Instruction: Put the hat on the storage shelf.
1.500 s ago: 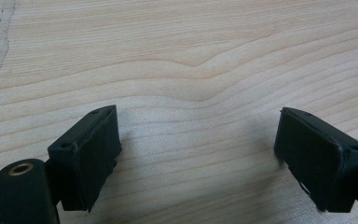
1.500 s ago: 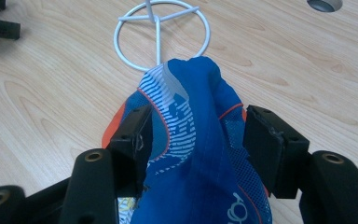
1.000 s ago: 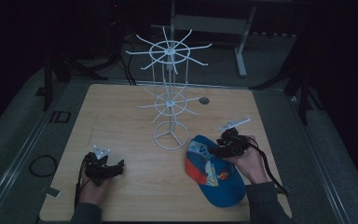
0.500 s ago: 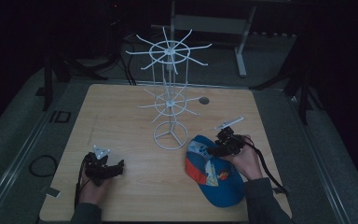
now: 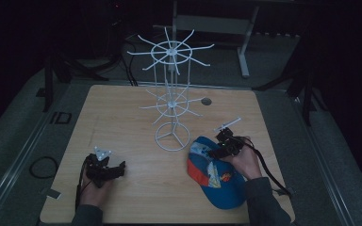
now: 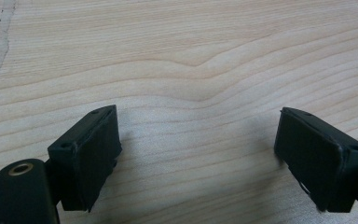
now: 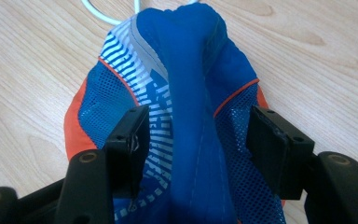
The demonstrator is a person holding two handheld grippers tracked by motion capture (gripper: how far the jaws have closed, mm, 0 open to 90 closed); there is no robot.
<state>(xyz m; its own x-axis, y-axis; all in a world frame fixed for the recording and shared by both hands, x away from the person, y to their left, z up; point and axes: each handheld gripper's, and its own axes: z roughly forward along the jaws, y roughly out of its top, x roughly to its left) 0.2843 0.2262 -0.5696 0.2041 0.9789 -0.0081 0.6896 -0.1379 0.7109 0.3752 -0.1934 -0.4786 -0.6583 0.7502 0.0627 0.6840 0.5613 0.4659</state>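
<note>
one blue cap (image 5: 219, 176) lay on the wooden table (image 5: 122, 117), at its near right, just beside the round foot of one white wire rack (image 5: 172, 106). the rack stood upright near the table's middle with two tiers of spokes. two grippers were in play, one in each hand.

the right gripper (image 5: 224, 148) sat over the far edge of the cap, its hand (image 5: 245, 162) resting on the cap's crown and its cable trailing off toward the table's right edge. in the right gripper view a raised ridge of the cap (image 7: 191, 116) ran up between the two black jaws. the jaws had just been opening; they stood spread to either side of the ridge, the left pad touching or nearly touching the striped fabric and the right pad close to the mesh. i could not tell whether either pad pressed in.

the left gripper (image 5: 104, 169) lay low at the table's near left, well apart from the cap, held by the left hand (image 5: 94, 190). in the left gripper view its jaws stood wide apart over bare wood with nothing between them.
</note>
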